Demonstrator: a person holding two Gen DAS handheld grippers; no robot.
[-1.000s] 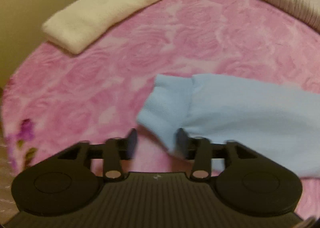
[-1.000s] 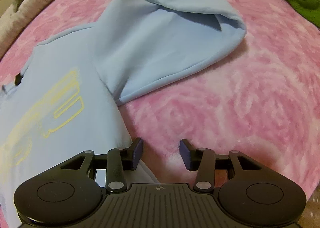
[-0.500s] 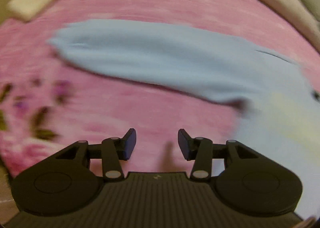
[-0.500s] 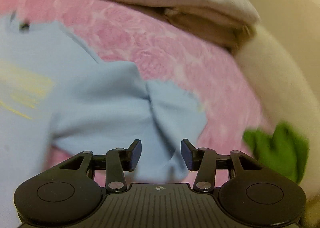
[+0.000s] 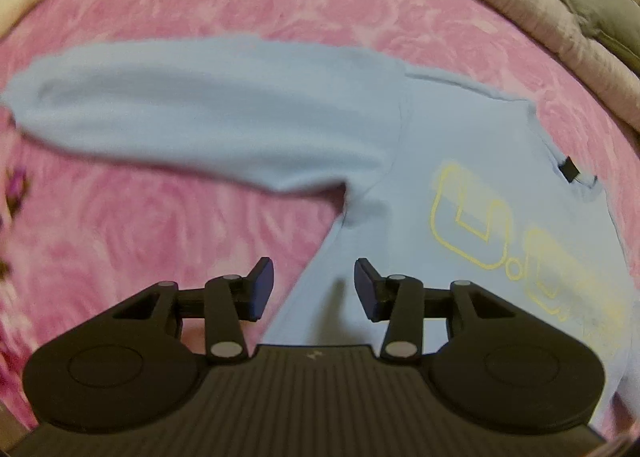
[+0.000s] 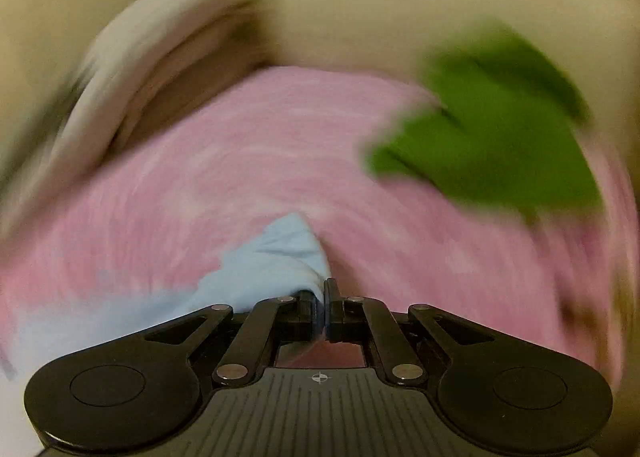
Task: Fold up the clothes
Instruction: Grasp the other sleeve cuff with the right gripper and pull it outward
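Right wrist view, blurred, showed the right claw newly clamped on the sweatshirt, probably its sleeve; left claw hung wide.

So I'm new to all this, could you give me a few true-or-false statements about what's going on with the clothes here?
1. The right gripper is clamped on the light blue sweatshirt. True.
2. The left gripper grips a sleeve. False: it is open, holding nothing.
3. The sweatshirt has a yellow print. True.
4. The green garment lies on a blue blanket. False: the blanket is pink.
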